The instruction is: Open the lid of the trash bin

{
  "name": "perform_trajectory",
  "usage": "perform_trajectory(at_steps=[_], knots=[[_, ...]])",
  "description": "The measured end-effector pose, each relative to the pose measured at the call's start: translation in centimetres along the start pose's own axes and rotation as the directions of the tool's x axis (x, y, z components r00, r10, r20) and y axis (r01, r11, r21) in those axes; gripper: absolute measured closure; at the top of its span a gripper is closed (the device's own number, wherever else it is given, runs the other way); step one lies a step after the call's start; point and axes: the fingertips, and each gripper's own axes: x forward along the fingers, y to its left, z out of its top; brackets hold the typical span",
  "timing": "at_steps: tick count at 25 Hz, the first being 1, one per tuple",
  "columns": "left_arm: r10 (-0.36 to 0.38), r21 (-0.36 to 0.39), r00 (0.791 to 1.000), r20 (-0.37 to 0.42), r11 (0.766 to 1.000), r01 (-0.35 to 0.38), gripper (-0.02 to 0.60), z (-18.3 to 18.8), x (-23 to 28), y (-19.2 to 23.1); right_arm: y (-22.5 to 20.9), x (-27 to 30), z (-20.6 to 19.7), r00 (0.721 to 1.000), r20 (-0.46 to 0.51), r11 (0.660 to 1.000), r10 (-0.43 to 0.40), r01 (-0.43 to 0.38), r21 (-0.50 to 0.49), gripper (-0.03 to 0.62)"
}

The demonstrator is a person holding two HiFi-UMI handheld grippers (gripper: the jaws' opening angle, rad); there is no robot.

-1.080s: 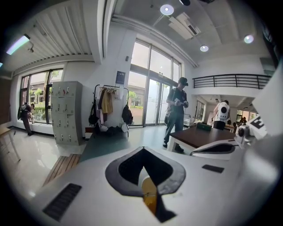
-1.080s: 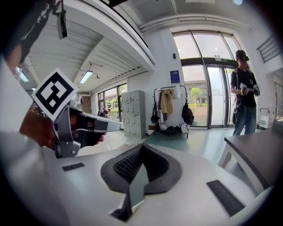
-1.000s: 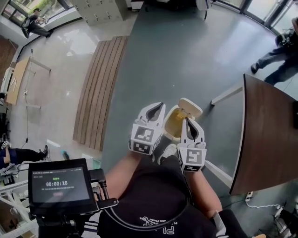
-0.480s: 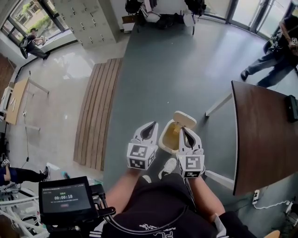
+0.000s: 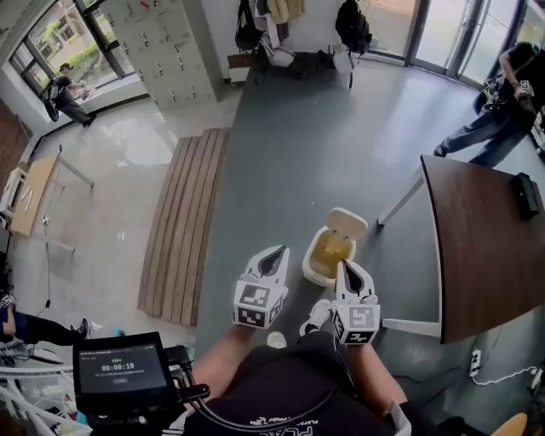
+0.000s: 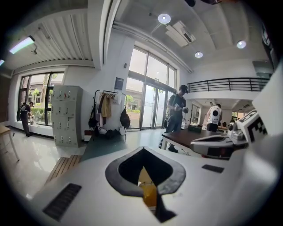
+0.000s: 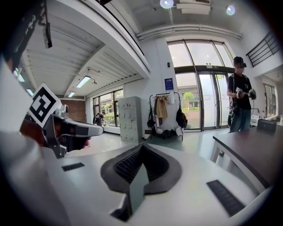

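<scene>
A broad grey floor (image 5: 324,128) fills most of the head view. A strip of pale wooden slats (image 5: 183,221) lies along its left edge. At the right stands a dark brown wooden table with a curved edge (image 5: 485,255), on white legs. Grey metal lockers (image 5: 162,43) line the far wall, beside a rack hung with coats and bags (image 5: 281,25). A person in dark clothes (image 5: 490,119) stands beyond the table, well apart from the bin.

The small cream plastic trash bin (image 5: 308,268) stands on the grey floor straight ahead of the person with the grippers, near the table's corner. Its rounded cream lid (image 5: 347,223) is tipped up and back on the far side, so the mouth is open. A yellow liner (image 5: 330,251) shows inside.

The white left gripper with its marker cube (image 5: 279,252) is held just left of the bin. In its own view the two dark pads meet at the tip, and only a spade-shaped gap is left behind it. Nothing is clamped there. A yellowish patch shows low in that gap, and what it is cannot be told.

The white right gripper (image 5: 341,266) overlaps the bin's near rim in the head view. Whether it touches the rim cannot be told. In its own view the ribbed pads are together at the tip and hold nothing.

A white shoe (image 5: 317,313) shows below the bin. A small black screen unit (image 5: 119,370) sits at the lower left.
</scene>
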Motion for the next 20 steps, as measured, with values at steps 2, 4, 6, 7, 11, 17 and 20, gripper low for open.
perform_trajectory(at_steps=[2,4,6,7,11,17,20], knots=[[0.006,-0.003,1.000,-0.009,1.000,-0.007,0.583,-1.3,-2.2,0.6,2.0,-1.1,-1.1,1.000,-0.015,1.000,0.006,-0.006,-0.003,0.595],[0.014,-0.015,1.000,-0.021,1.000,-0.014,0.583,-2.7,-4.7,1.1,4.4,-2.3,-1.3,1.000,-0.018,1.000,0.013,-0.013,-0.010,0.595],[0.015,-0.024,1.000,-0.024,1.000,-0.016,0.583,-3.6,-7.2,1.1,6.4,-3.7,-1.0,1.000,-0.008,1.000,0.020,-0.020,-0.017,0.595],[0.013,-0.024,1.000,-0.022,1.000,-0.014,0.583,-3.8,-8.3,1.0,7.3,-4.3,-0.8,1.000,0.000,0.999,0.024,-0.024,-0.021,0.595],[0.000,-0.026,1.000,-0.008,1.000,0.000,0.583,-5.0,-11.1,1.0,10.2,-5.8,-1.1,0.999,0.019,0.999,0.038,-0.037,-0.040,0.595],[-0.017,-0.033,1.000,0.016,0.999,0.018,0.583,-4.6,-15.1,-0.7,15.2,-10.6,-0.8,0.996,0.019,0.994,0.083,-0.082,-0.066,0.595],[-0.044,-0.005,0.999,0.024,0.999,0.044,0.583,-3.8,-15.7,-2.3,16.1,-11.9,0.0,0.994,0.038,0.993,0.100,-0.097,-0.061,0.595]])
